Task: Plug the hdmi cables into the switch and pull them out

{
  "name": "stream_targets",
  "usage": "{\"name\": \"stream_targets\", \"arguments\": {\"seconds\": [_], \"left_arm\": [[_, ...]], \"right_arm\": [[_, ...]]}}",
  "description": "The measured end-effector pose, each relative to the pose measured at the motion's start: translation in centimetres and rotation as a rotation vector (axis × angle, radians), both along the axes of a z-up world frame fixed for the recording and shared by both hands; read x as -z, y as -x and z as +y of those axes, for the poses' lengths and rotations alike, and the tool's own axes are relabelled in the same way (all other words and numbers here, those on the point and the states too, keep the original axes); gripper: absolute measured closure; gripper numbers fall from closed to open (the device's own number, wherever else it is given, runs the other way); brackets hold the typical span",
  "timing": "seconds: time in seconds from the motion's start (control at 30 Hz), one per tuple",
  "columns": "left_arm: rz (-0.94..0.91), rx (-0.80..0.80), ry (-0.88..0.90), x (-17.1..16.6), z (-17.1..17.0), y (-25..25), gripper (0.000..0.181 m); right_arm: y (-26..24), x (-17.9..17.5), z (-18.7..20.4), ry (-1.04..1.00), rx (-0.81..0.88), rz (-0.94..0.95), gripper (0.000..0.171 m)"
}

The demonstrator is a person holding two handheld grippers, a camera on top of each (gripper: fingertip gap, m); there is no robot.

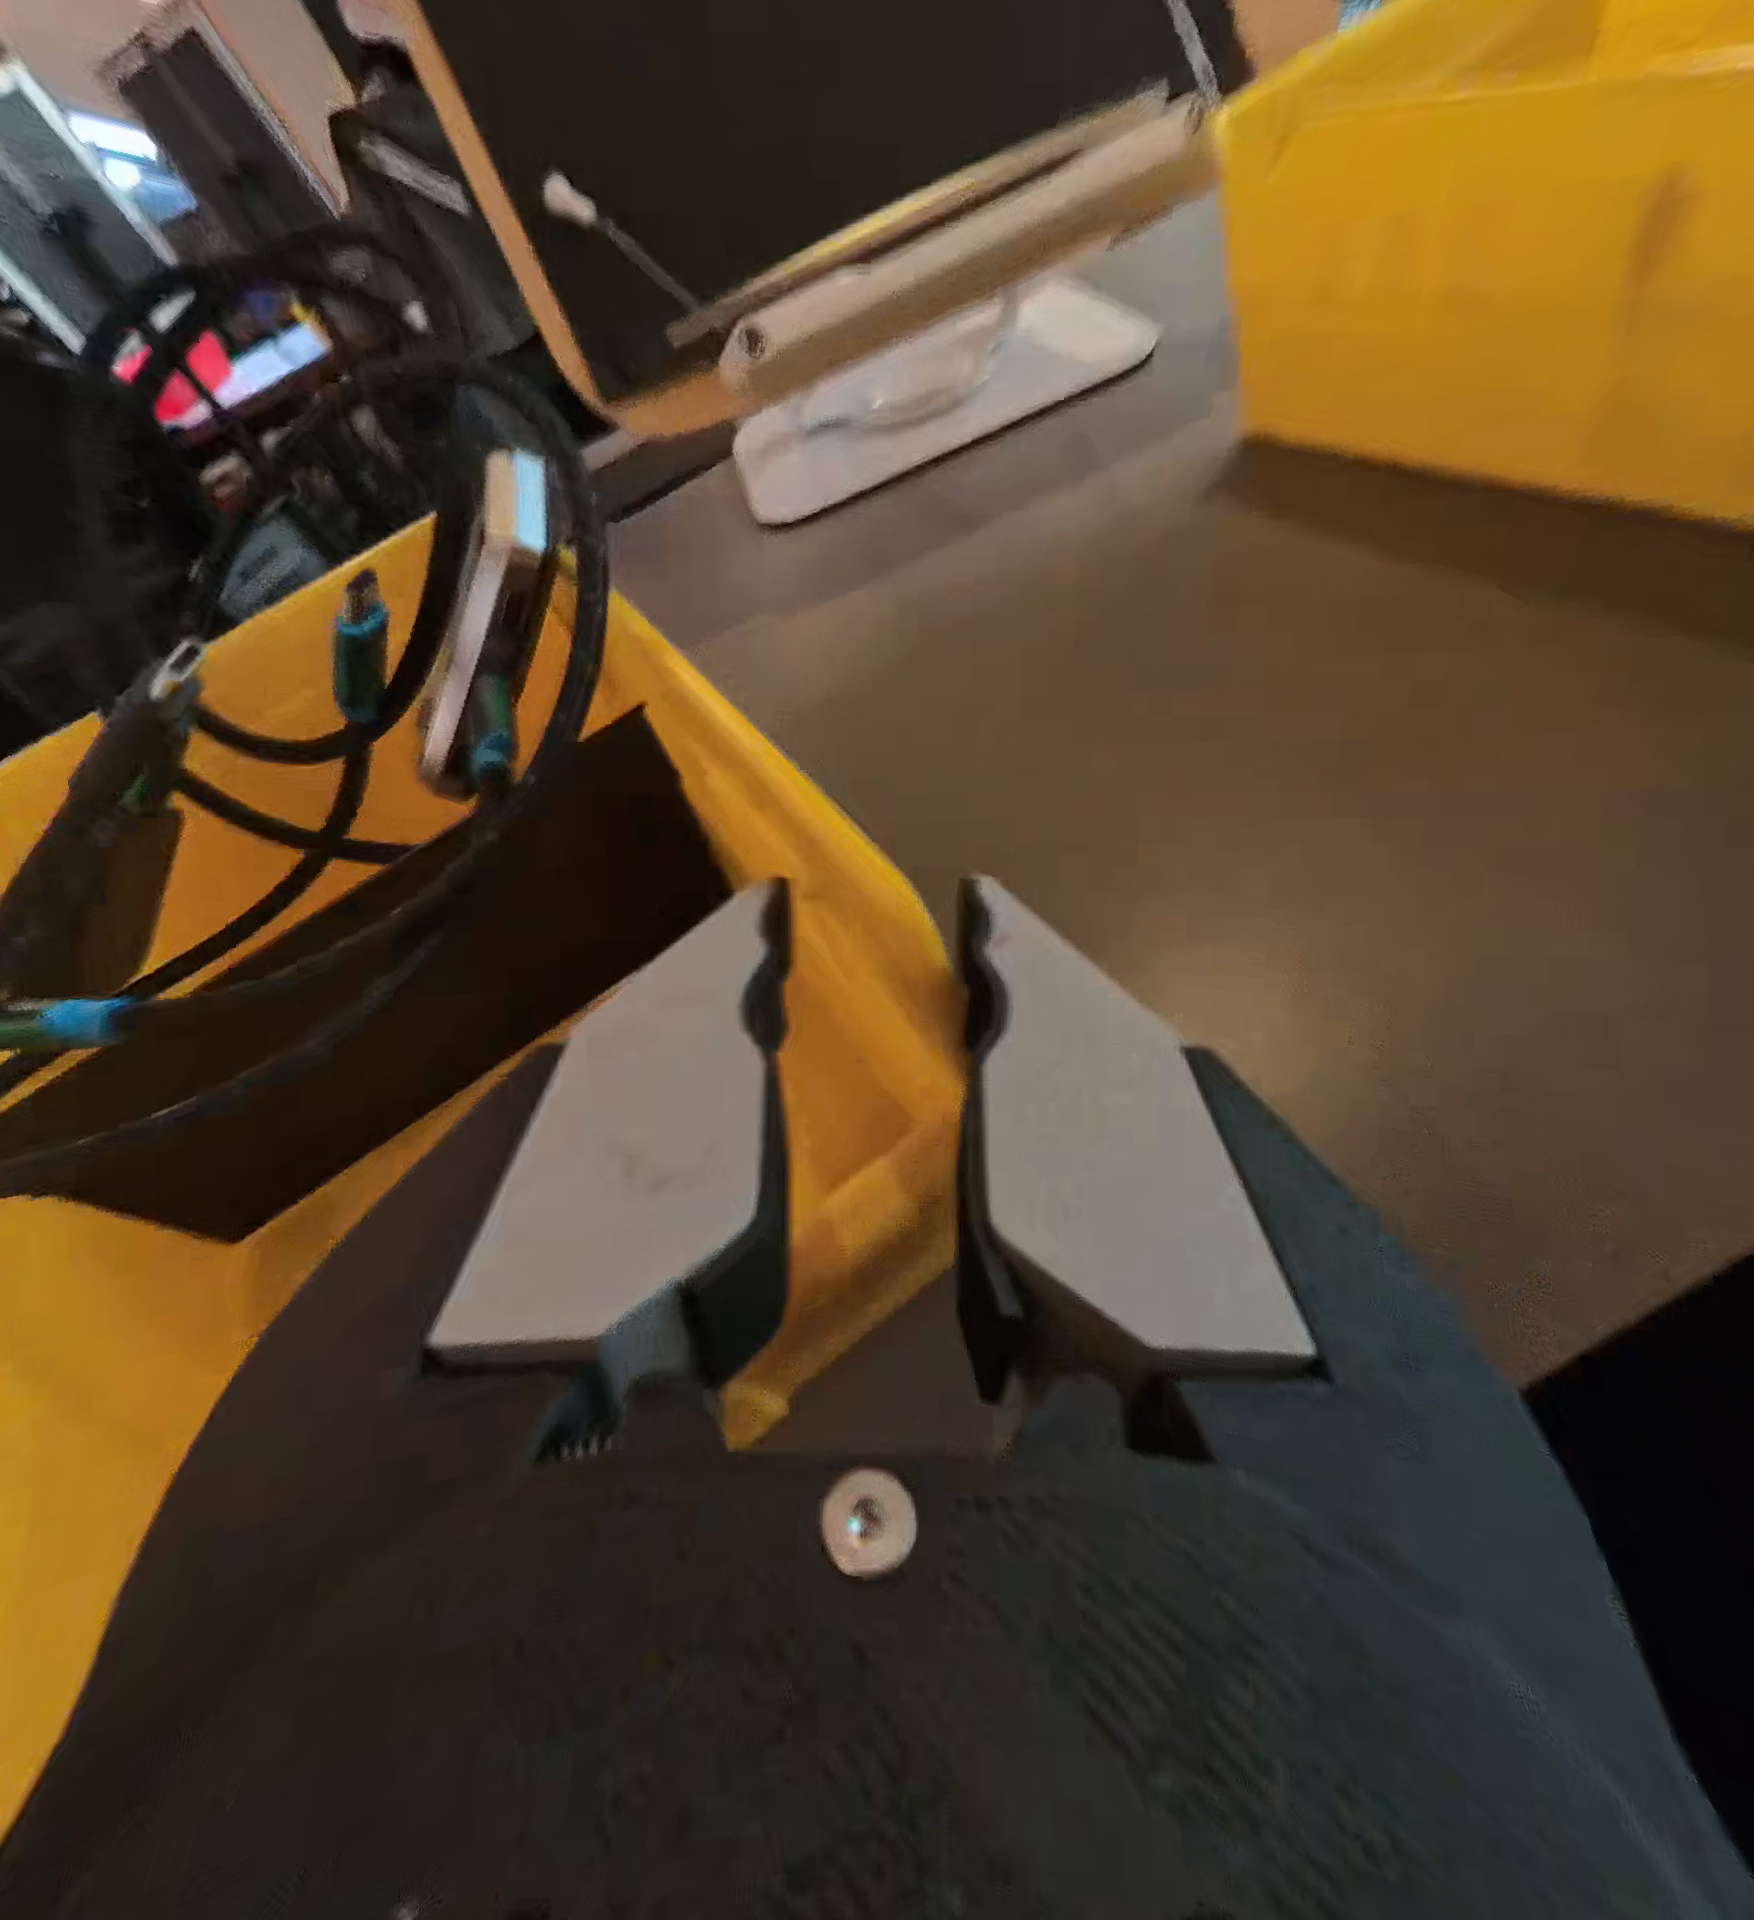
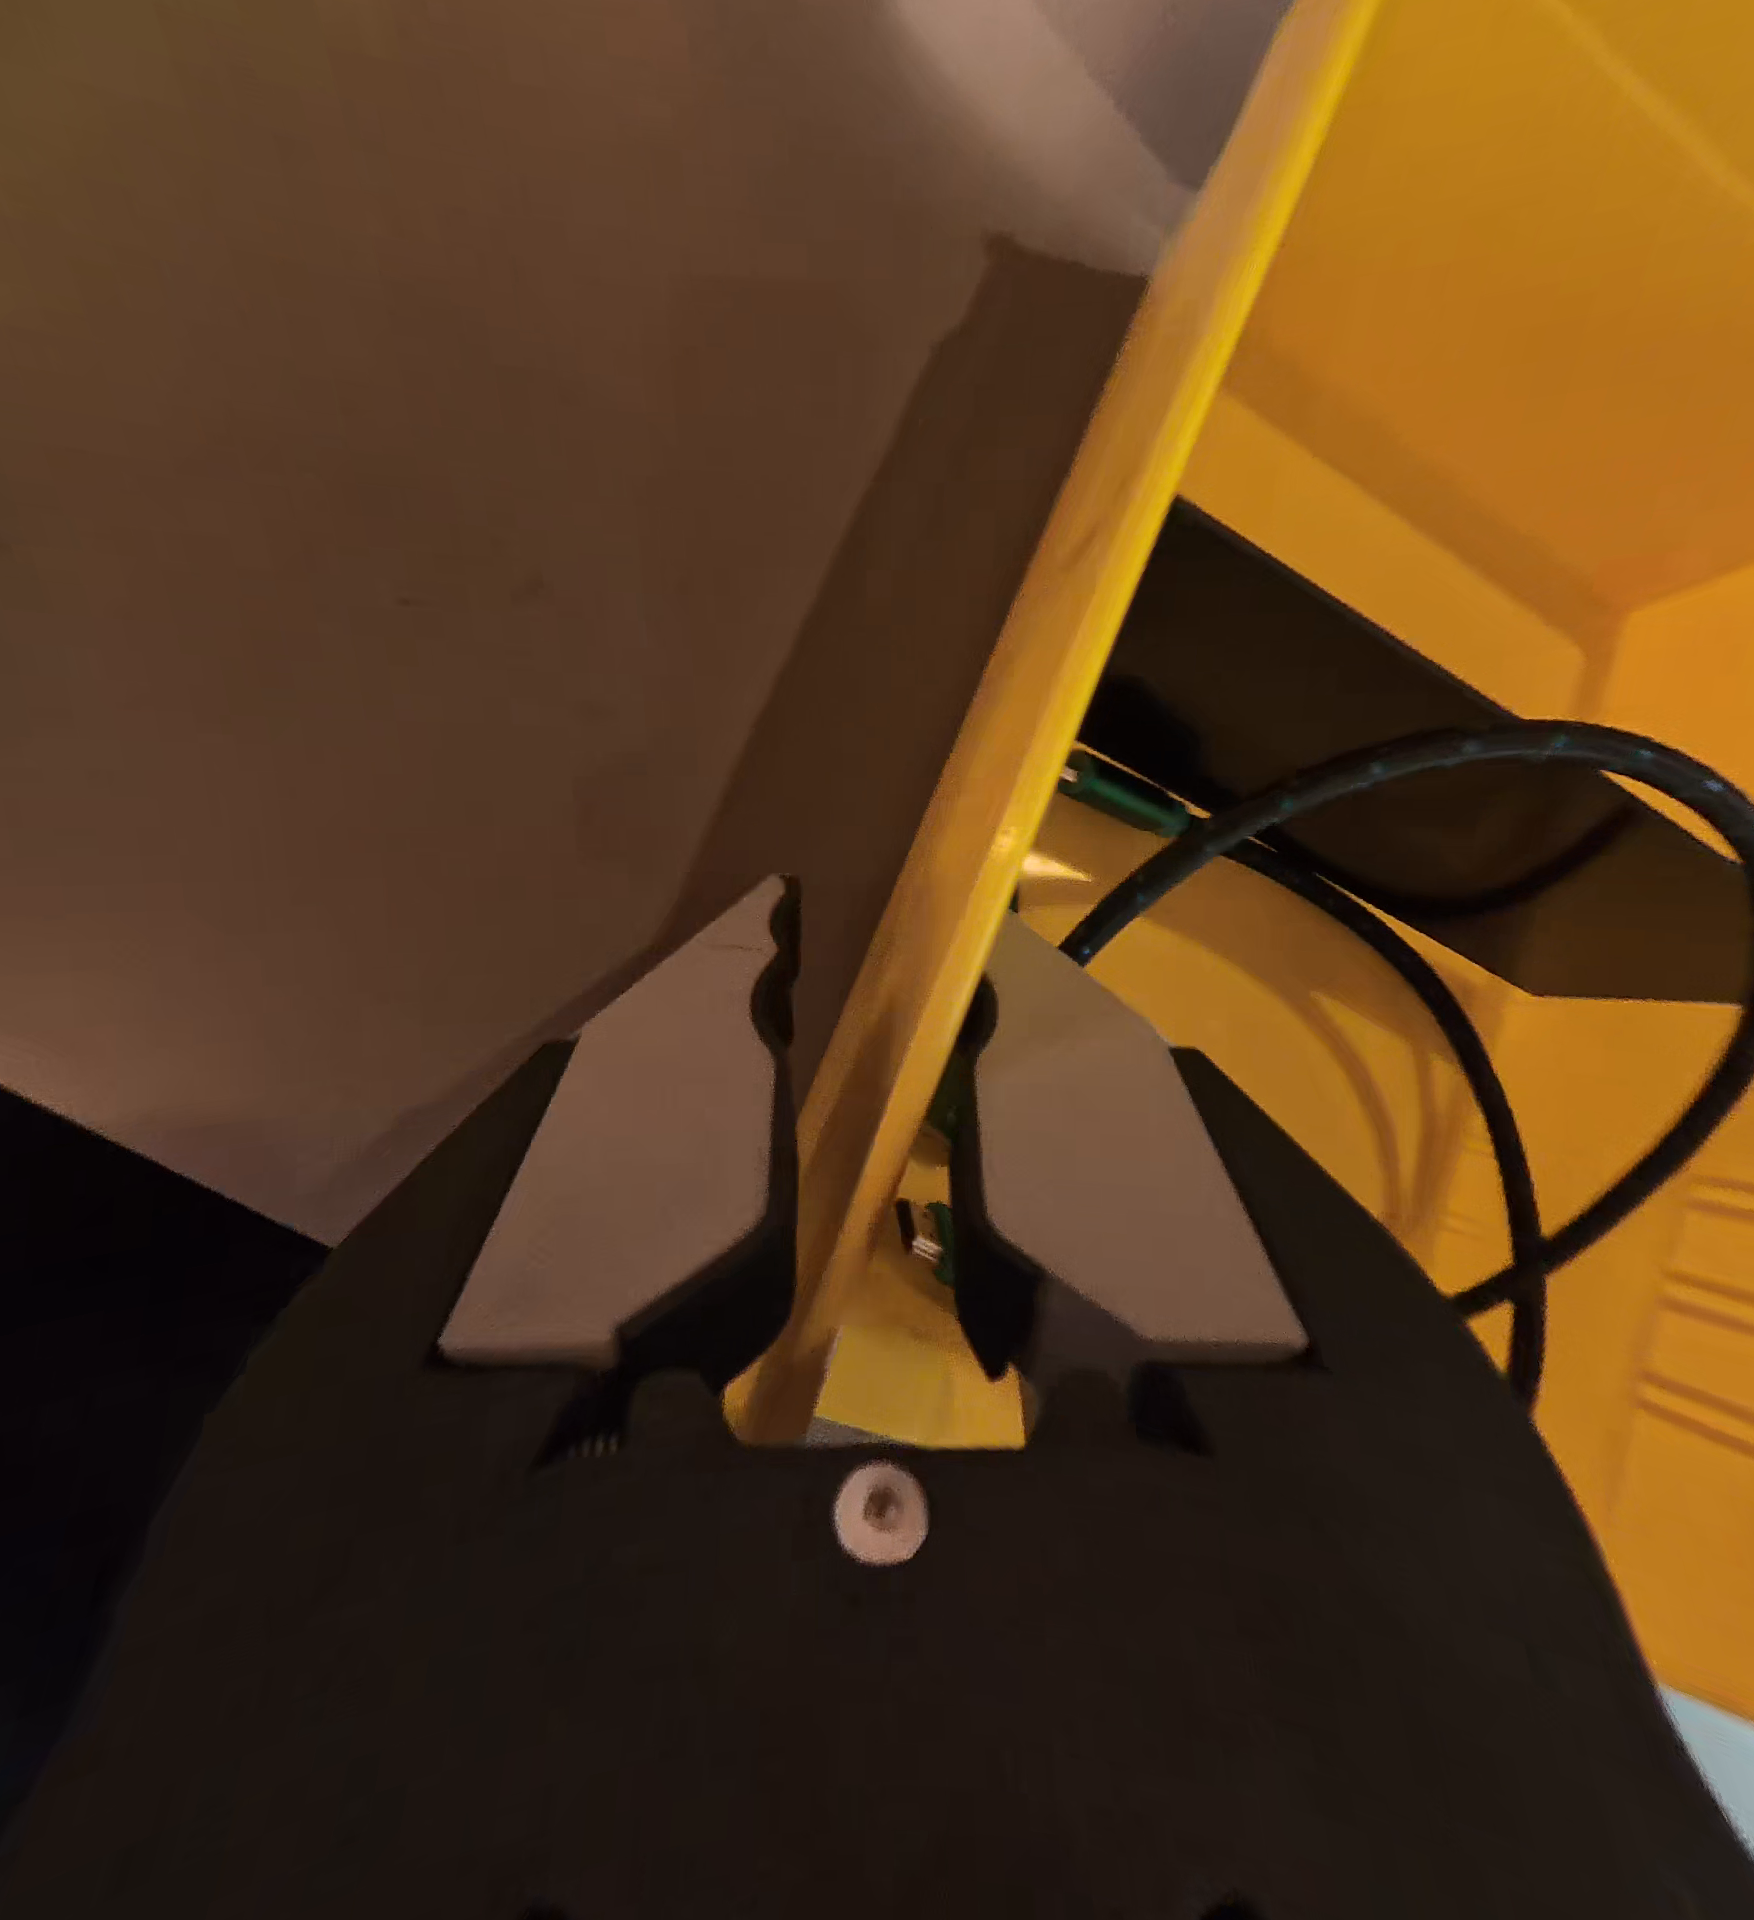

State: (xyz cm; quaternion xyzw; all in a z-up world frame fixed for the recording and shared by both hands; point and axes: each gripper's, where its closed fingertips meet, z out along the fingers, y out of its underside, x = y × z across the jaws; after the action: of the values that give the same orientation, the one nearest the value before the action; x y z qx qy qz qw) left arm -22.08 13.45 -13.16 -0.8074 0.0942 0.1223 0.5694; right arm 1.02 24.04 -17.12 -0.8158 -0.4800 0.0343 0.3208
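Yellow bin (image 1: 260, 665) holds one switch (image 1: 494, 623), black cables (image 1: 561, 665); both tools (image 1: 873, 914) (image 2: 888, 935) apart.

Dim, warm indoor light in both views. Heavy motion blur across the black braided cables (image 1: 499, 665) and the yellow plastic bin wall (image 2: 1039, 748). Wide-angle bending at the edges. Soft sheen on the brown tabletop (image 1: 1320, 831); deep shadow below.

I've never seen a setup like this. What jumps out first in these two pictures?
Bright yellow bins dominate both views, standing on a dark table. In the left wrist view, black cables with blue-green plugs loop through the air around a small silvery switch, above the near bin. Up close, each view shows its own grey-fingered gripper, left and right, the right straddling a bin wall.
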Motion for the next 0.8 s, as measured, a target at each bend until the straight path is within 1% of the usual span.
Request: {"name": "stream_targets", "arguments": {"seconds": [0.03, 0.1, 0.13, 0.17, 0.23, 0.3, 0.37, 0.43, 0.53, 0.6, 0.63, 0.67, 0.7, 0.77, 0.8], "left_arm": [[-0.021, -0.032, -0.005, 0.0, 0.1, 0.6, 0.156], [0.096, -0.154, -0.008, -0.4, -0.9, 3.1, 0.172], [0.140, -0.202, 0.001, -0.3, -1.7, 4.5, 0.176], [0.137, -0.226, -0.003, -0.1, -2.5, 5.8, 0.178], [0.020, -0.250, -0.035, 0.0, -4.4, 8.1, 0.179], [-0.036, -0.279, -0.036, 0.0, -5.8, 10.0, 0.179], [-0.066, -0.280, -0.041, 0.0, -6.2, 10.4, 0.179], [-0.051, -0.282, -0.044, -0.1, -6.1, 10.1, 0.178], [-0.108, -0.236, -0.038, -0.1, -4.9, 8.7, 0.181], [-0.095, -0.198, -0.012, -0.2, -4.1, 7.5, 0.177], [-0.073, -0.175, -0.011, -0.7, -4.0, 6.9, 0.170], [-0.055, -0.146, -0.014, -1.4, -4.2, 6.3, 0.158], [-0.044, -0.121, -0.023, -2.4, -4.7, 5.9, 0.154], [-0.048, -0.039, -0.051, -5.3, -6.2, 5.5, 0.148], [-0.052, 0.009, -0.035, -6.4, -7.3, 5.4, 0.143]], "right_arm": [[-0.3, -0.2, 0.2, -0.020, 0.008, -0.007, 0.149], [-1.3, -0.5, 0.6, -0.023, 0.046, 0.002, 0.161], [-2.1, -0.6, 1.0, -0.015, 0.063, 0.010, 0.165], [-2.8, -0.7, 1.4, -0.007, 0.071, 0.017, 0.166], [-4.0, -0.7, 2.2, 0.020, 0.085, 0.042, 0.167], [-5.0, -0.7, 3.1, 0.031, 0.129, 0.057, 0.167], [-6.1, -0.7, 4.1, 0.016, 0.180, 0.051, 0.167], [-7.0, -0.8, 5.1, -0.006, 0.220, 0.046, 0.166], [-7.0, -0.9, 5.8, -0.019, 0.188, 0.096, 0.158], [-7.2, -1.0, 5.7, -0.006, 0.175, 0.115, 0.157], [-7.5, -1.0, 5.5, -0.001, 0.169, 0.113, 0.156], [-7.9, -1.1, 5.3, 0.007, 0.163, 0.105, 0.152], [-8.4, -1.2, 4.9, 0.020, 0.160, 0.095, 0.147], [-9.5, -2.1, 3.8, 0.060, 0.171, 0.099, 0.147], [-9.8, -2.8, 3.1, 0.094, 0.177, 0.133, 0.145]]}}
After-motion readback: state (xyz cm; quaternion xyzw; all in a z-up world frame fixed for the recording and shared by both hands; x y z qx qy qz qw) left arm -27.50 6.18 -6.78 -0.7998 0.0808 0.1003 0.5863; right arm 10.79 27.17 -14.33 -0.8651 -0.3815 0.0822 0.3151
